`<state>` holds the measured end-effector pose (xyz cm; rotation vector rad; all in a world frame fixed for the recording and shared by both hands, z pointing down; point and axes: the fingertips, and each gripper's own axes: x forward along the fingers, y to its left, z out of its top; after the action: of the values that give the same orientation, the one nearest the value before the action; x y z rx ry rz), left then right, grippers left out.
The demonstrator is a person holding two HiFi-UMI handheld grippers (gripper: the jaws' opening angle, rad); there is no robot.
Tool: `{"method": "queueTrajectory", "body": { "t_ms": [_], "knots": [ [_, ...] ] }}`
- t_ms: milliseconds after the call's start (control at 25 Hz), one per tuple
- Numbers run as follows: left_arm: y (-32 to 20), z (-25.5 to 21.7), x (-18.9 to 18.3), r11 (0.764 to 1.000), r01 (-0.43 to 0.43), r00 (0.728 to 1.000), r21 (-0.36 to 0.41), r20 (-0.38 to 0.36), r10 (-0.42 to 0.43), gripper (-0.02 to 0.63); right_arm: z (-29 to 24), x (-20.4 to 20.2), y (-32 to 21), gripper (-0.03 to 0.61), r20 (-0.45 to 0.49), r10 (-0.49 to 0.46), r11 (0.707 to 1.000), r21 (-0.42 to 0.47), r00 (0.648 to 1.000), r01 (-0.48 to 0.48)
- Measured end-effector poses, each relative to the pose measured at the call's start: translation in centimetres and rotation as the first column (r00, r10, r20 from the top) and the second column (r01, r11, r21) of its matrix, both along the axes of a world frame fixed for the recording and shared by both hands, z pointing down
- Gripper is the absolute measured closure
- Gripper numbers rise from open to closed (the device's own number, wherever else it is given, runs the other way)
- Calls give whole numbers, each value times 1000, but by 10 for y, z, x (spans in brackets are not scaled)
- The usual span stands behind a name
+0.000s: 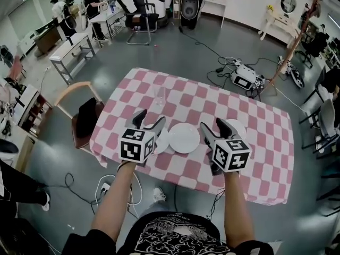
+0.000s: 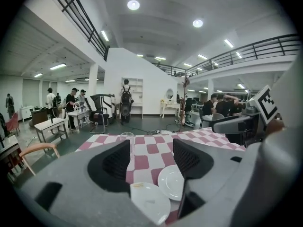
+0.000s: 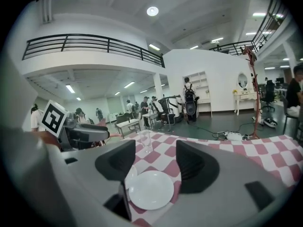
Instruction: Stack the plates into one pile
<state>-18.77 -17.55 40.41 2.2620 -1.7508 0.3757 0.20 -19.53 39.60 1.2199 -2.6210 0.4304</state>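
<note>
Square table under a pink-and-white checked cloth (image 1: 260, 158). On it there is a clear empty glass (image 1: 159, 95), upright, toward the far side and well apart from the plates. A wooden chair (image 1: 79, 118) with a dark seat stands at the table's left edge. Black cables (image 1: 212, 52) run over the grey floor to a white unit (image 1: 244, 79) beyond the table, and people stand at benches (image 1: 74, 49) far back. Nothing lies between the plates. In the head view the grippers' marker cubes cover parts of the outer two. Count: three plates, one glass, two grippers. The plates lie flat in a row near the table's near edge, not piled. The middle plate (image 1: 184, 137) is in full view. The left plate (image 1: 163, 141) is just beside it; rim contact cannot be told. The right plate (image 1: 237, 127) is apart from the middle one, mostly behind the right gripper. All three are plain white, round, shallow and empty. The left gripper view shows a small tan mark by the left plate's far rim. The left gripper (image 1: 149, 122) is above the left plate with its jaws wide apart and nothing clamped. The right gripper (image 1: 214, 129) is between the middle and right plates, its jaws also spread wide and empty; the middle plate shows below the gap in its own view.
</note>
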Motion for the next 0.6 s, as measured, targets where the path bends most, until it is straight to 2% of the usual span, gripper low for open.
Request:
{"method": "queueTrajectory", "body": {
  "t_ms": [200,600],
  "knots": [
    [-34,-2,-26,999,-41,999,2,-9,41,321,-3,-18,-28,319,-8,58,998,-4,998,-58],
    [-68,0,-45,991,-133,991,7,-27,133,321,-12,-38,-49,313,-25,142,990,17,989,-142]
  ]
}}
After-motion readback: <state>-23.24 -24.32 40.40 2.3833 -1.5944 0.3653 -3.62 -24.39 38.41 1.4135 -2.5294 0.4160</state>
